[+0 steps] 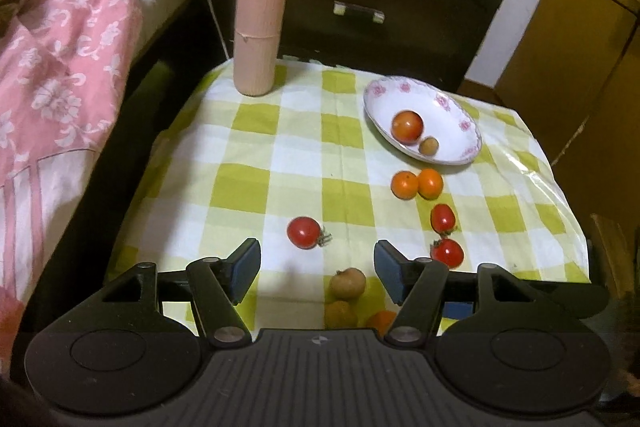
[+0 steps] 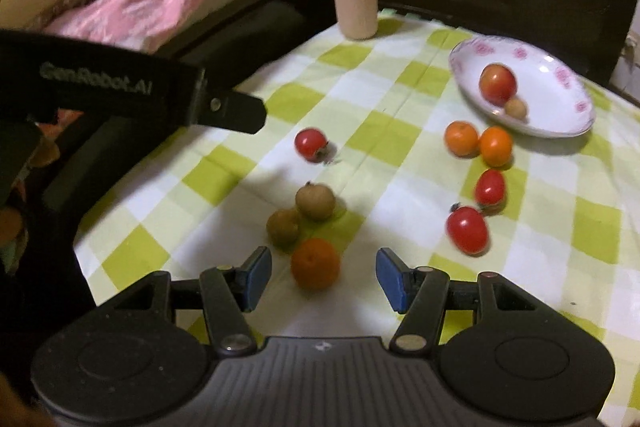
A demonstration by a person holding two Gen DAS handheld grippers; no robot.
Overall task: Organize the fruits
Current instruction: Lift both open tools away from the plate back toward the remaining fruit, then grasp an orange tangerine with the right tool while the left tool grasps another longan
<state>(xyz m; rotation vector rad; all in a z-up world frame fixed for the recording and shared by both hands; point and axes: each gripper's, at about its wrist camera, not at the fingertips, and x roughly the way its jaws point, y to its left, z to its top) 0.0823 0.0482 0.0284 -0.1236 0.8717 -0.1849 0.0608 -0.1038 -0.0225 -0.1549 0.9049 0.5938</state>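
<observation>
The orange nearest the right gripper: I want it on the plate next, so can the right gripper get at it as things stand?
Probably yes. The orange lies just ahead of the open right gripper, nothing between; two brown fruits sit just beyond it.

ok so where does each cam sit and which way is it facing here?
Left wrist: on the left gripper, angled down across the checked tablecloth toward the plate and pink bottle; own open fingers show.
Right wrist: on the right gripper, angled down the same way, an orange just ahead of its open fingers; the left gripper's black body enters from the picture's left.
Shared: plate, bottle, tablecloth, loose tomatoes and oranges.
</observation>
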